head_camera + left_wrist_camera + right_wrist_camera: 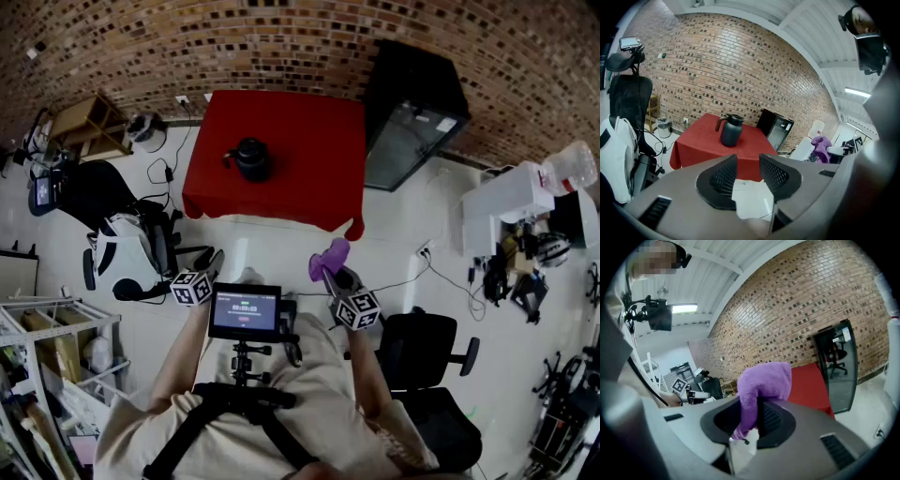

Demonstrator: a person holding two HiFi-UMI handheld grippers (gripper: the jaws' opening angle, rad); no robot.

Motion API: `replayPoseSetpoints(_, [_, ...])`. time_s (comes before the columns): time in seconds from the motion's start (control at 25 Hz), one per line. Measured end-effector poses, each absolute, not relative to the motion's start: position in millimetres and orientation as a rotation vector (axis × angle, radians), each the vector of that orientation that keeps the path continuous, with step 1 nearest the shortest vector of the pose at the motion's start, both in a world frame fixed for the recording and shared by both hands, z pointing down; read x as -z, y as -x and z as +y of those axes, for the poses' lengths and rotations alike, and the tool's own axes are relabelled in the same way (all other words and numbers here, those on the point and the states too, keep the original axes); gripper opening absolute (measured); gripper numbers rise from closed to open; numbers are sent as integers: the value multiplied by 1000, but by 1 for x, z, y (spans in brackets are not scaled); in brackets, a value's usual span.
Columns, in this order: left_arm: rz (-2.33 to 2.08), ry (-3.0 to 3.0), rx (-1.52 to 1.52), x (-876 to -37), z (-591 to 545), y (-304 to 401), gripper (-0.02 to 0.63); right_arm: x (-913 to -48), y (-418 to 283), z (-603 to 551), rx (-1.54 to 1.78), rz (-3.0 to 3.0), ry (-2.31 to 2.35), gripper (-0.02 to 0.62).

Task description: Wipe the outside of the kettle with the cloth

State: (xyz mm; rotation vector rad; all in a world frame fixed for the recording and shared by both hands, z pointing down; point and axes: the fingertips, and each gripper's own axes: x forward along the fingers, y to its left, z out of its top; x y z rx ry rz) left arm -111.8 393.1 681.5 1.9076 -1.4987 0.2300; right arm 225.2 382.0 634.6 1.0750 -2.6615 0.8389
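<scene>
one kettle (251,159), cloth (765,380) in right gripper (758,414)

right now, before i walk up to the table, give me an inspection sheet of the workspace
surface: red table, out ahead of the person
job's things: dark kettle upright on it; purple cloth away from it
clutter: nothing seen on the table besides the kettle
grippers: left gripper jaws apart, empty; right gripper jaws shut on purple cloth
cables: black cable on floor left of table
surroundings: brick wall, black cabinet, office chair

Dark kettle (251,159) upright — purple cloth (764,380), bunched
</scene>
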Motion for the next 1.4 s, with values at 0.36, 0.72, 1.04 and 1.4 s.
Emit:
replayPoseSetpoints(0.36, [-1500, -1929, -324, -700, 325, 158, 192, -653, -221, 352, -869, -2598, -1129, 89])
replayPoseSetpoints(0.72, [-1443, -2034, -504, -714, 162, 200, 202, -651, -188, 264, -896, -2534, -1223, 89])
replayPoseSetpoints(1.04, [-1213, -2183, -801, -760, 79, 189, 225, -637, -134, 185, -851, -2510, -1244, 89])
replayPoseSetpoints(1.4, [-935, -2276, -946, -807, 61, 180, 258, -650, -100, 150, -884, -2446, -1326, 89])
